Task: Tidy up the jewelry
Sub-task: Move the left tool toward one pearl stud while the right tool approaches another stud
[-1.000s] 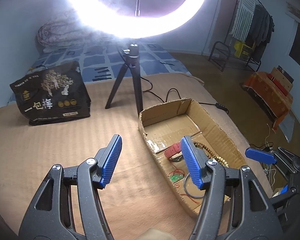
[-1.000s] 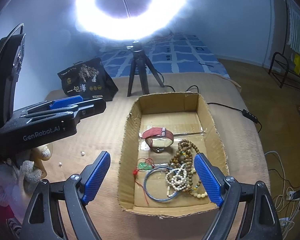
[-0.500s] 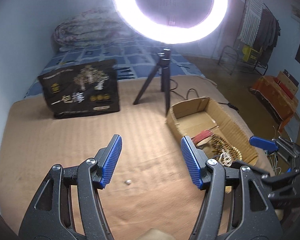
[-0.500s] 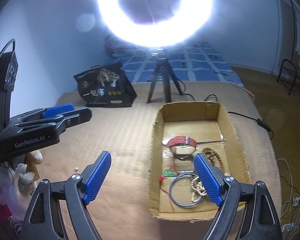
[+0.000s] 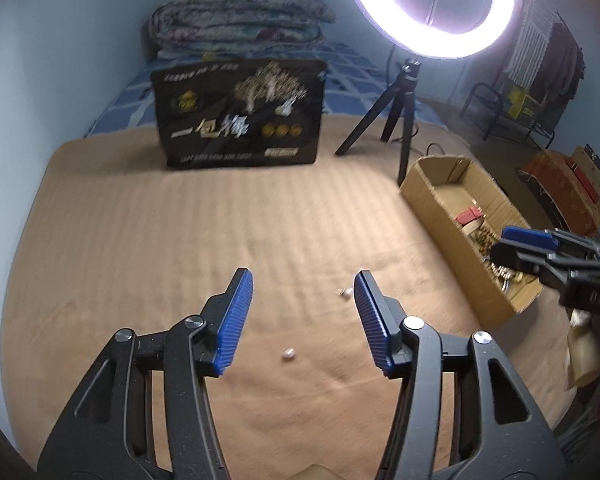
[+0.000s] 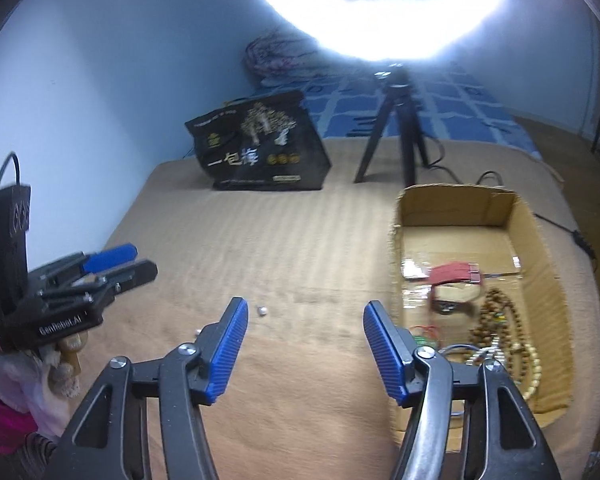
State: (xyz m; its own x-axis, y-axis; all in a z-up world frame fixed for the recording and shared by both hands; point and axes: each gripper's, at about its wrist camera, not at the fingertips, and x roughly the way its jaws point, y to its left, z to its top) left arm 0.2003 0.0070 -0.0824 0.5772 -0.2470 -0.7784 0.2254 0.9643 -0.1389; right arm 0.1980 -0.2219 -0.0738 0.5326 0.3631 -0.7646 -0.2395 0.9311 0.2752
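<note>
My left tongs (image 5: 303, 312) and right tongs (image 6: 305, 340): both apart, just been closing, nothing between them. Two small beads (image 5: 289, 354) (image 5: 346, 293) lie loose on the tan blanket (image 5: 180, 240). Cardboard box (image 6: 540, 280) beside them: red strap (image 6: 454, 272), wooden bead strings (image 6: 500, 320).

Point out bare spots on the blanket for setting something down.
Bare: between black bag and left gripper, and between bag and cardboard box. Box's far end is bare too. Crowded: box's near half, and around two loose beads by the jaws.
</note>
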